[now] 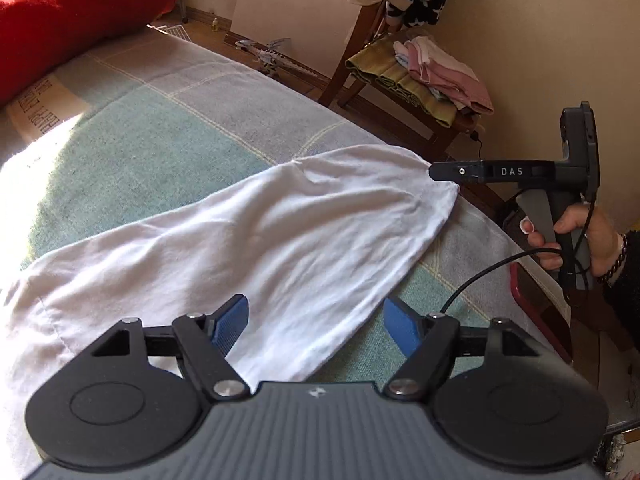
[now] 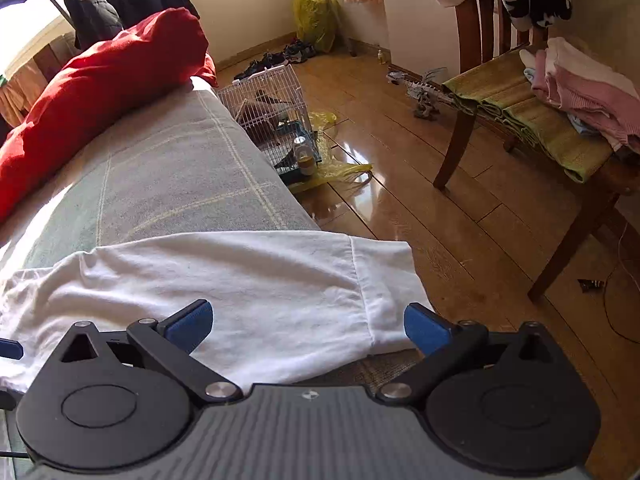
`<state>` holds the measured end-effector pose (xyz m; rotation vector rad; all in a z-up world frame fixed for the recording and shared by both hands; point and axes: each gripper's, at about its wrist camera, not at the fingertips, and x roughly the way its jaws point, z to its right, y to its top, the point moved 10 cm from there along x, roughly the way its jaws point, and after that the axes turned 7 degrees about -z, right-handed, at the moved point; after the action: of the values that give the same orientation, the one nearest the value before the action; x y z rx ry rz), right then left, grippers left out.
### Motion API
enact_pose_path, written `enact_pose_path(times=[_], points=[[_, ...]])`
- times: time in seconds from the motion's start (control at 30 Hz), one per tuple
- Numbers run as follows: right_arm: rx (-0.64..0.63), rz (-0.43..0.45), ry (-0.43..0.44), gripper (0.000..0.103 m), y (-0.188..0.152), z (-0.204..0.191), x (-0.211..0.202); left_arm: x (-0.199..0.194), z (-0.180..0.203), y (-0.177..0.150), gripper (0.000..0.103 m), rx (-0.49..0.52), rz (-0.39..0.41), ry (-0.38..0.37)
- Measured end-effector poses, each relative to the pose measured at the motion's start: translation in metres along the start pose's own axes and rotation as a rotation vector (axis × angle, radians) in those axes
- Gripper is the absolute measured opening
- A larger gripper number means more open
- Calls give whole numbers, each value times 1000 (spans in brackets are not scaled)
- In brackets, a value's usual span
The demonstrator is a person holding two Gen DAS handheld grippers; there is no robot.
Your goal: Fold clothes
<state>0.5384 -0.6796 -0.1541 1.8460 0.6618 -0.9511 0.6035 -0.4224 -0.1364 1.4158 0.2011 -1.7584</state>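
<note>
A white garment [image 1: 280,232] [image 2: 240,280] lies spread along the bed's edge on a green and grey plaid blanket [image 1: 160,128] [image 2: 160,184]. My left gripper [image 1: 316,326] is open, hovering over the garment's near end, its blue pads [image 1: 230,326] wide apart. My right gripper [image 2: 308,326] is also open above the hemmed end, which hangs slightly past the bed edge. In the left wrist view the right gripper [image 1: 438,172] shows side-on, held by a hand [image 1: 580,236], its tip at the garment's far corner.
A red pillow [image 1: 60,12] [image 2: 100,92] lies at the head of the bed. A wooden chair [image 1: 420,80] [image 2: 560,120] holds folded clothes. A wire cage [image 2: 272,120] and a toy dinosaur [image 2: 420,92] stand on the wooden floor.
</note>
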Motion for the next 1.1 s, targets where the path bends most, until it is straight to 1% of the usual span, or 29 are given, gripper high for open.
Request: enact_pose_path(times=[0.1, 0.13, 0.17, 0.27, 0.3, 0.37, 0.43, 0.5, 0.63, 0.77, 0.9, 1.0, 1.1], points=[[4, 25, 70, 103, 7, -18, 3, -2, -6, 19, 74, -17, 33, 12], [3, 25, 78, 103, 8, -23, 6, -2, -8, 26, 74, -23, 44, 16], [3, 16, 63, 103, 5, -24, 8, -3, -10, 32, 74, -28, 55, 20], [2, -12, 17, 103, -4, -28, 14, 21, -27, 35, 73, -77, 0, 86], [1, -15, 5, 103, -8, -30, 13, 21, -29, 37, 73, -95, -1, 89], [-1, 5, -5, 103, -16, -36, -4, 15, -29, 42, 73, -133, 14, 79], [-6, 26, -14, 103, -24, -43, -20, 3, -24, 50, 73, -132, 47, 78], [-25, 40, -11, 103, -34, -55, -34, -1, -18, 54, 74, -136, 49, 63], [-45, 38, 14, 103, -52, -76, -47, 11, -9, 48, 74, -115, -8, 89], [-73, 11, 47, 103, -65, -91, -48, 22, -12, 32, 74, -172, -58, 97], [-81, 7, 59, 103, -69, -101, -51, 8, -8, 30, 74, -176, -26, 101], [-86, 4, 67, 103, -72, -109, -53, 1, -10, 30, 74, -179, -14, 115], [-92, 1, 76, 103, -75, -117, -56, -2, -16, 23, 74, -199, -6, 117]])
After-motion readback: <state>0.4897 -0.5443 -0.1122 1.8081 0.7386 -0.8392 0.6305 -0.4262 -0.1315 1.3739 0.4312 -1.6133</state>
